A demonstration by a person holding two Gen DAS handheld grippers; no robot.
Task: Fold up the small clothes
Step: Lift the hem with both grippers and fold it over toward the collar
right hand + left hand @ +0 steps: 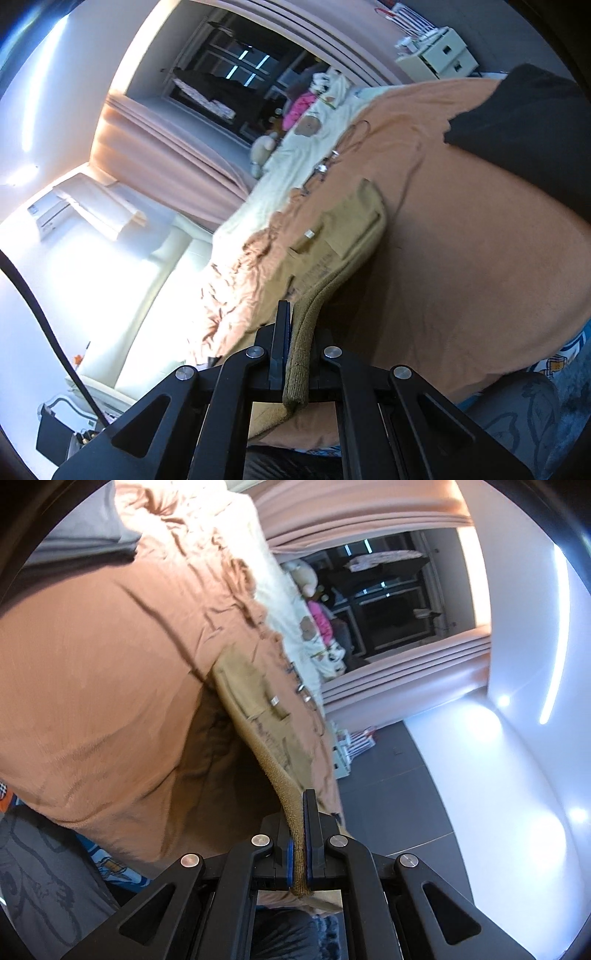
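Two handheld grippers, each seen from its own wrist camera. The left gripper [300, 843] points forward with its two black fingers, lined with blue pads [290, 864], pressed close together, pinching the ribbed hem of a tan garment [258, 709] between them. The right gripper [295, 365] is in a matching pose, its black fingers drawn near together and clamped on the same garment's ribbed edge. Both cameras are tilted steeply sideways. No hand or sleeve of the person shows in either view.

Home bedroom: bed with orange duvet [480, 240], pink curtains [166, 155], white drawer unit [443, 51].
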